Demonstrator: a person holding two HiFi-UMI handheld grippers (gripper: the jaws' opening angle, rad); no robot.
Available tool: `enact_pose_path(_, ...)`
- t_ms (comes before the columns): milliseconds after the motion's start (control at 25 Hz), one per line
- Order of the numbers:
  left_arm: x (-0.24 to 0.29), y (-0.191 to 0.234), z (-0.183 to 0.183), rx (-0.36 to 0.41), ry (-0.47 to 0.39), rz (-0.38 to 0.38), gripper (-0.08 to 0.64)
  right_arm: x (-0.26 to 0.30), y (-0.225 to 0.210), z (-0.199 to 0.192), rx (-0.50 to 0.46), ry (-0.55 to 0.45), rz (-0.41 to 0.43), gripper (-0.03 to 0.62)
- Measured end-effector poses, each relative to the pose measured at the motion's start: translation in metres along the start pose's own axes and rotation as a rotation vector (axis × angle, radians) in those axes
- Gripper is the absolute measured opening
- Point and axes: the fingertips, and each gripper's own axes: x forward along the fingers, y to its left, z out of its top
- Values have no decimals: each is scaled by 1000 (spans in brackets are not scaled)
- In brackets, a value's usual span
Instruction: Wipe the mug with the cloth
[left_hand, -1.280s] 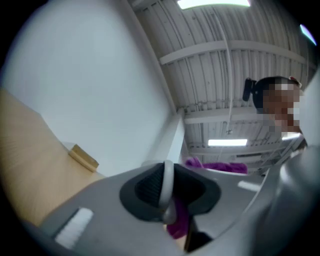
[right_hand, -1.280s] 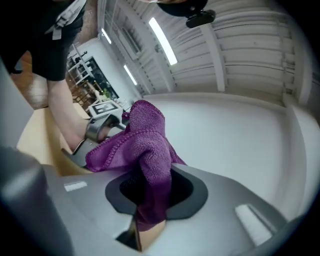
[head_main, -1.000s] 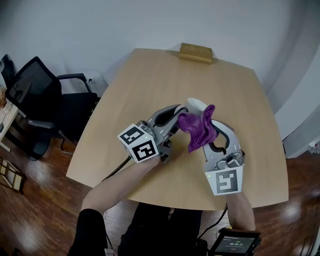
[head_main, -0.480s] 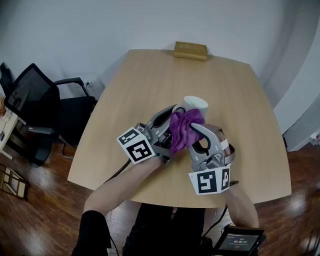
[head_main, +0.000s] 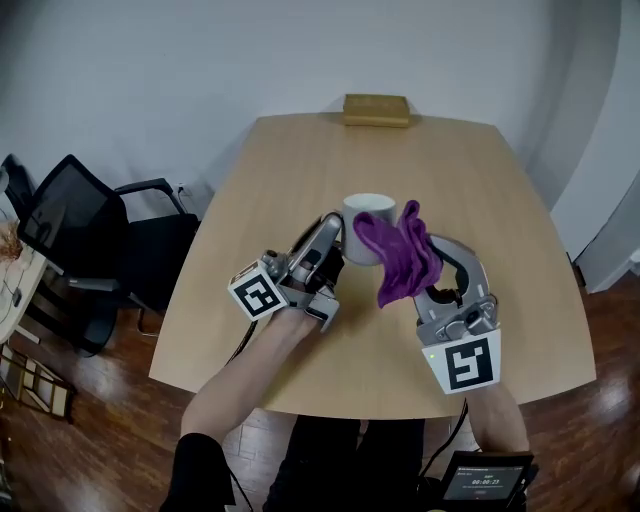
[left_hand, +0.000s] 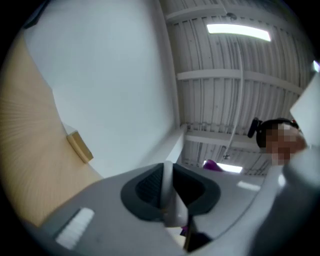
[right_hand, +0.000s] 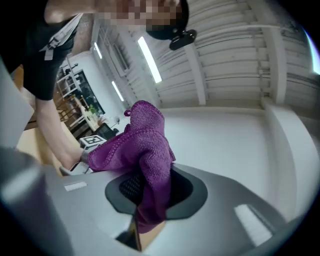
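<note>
A white mug (head_main: 366, 222) is over the middle of the table. My left gripper (head_main: 338, 234) is shut on its left side. In the left gripper view a thin white part of the mug (left_hand: 168, 197) stands between the jaws. My right gripper (head_main: 418, 262) is shut on a purple cloth (head_main: 398, 252), which stands up in a bunch just right of the mug's mouth and hides the fingertips. In the right gripper view the cloth (right_hand: 142, 155) fills the gap between the jaws. Whether cloth and mug touch I cannot tell.
The light wooden table (head_main: 480, 190) has a small wooden block (head_main: 376, 110) at its far edge. A black office chair (head_main: 85, 235) stands left of the table. A handheld screen (head_main: 485, 484) sits near the person's lap.
Half a second ago the cloth lay over the mug's mouth; now it is drawn off to the right and lifted. The left gripper has rolled with the mug.
</note>
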Motion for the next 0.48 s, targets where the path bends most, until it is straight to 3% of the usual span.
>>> enact_pose_path(80,7,-8,-16,22,68,-24,71,3,-9,-6,47,-4,-31,72)
enact_pose_path(200,11,-15,-28,49,105,-38,72,10,14,-27,5,88,56,72)
enact_pose_path(280,6,-7,-20,17,69,-30,72,14,36,-33,-58,118,136,72)
enact_pose_path(480,-17,25,13,-162,-88,-16,72,16,97,-57,-141,209,385,72)
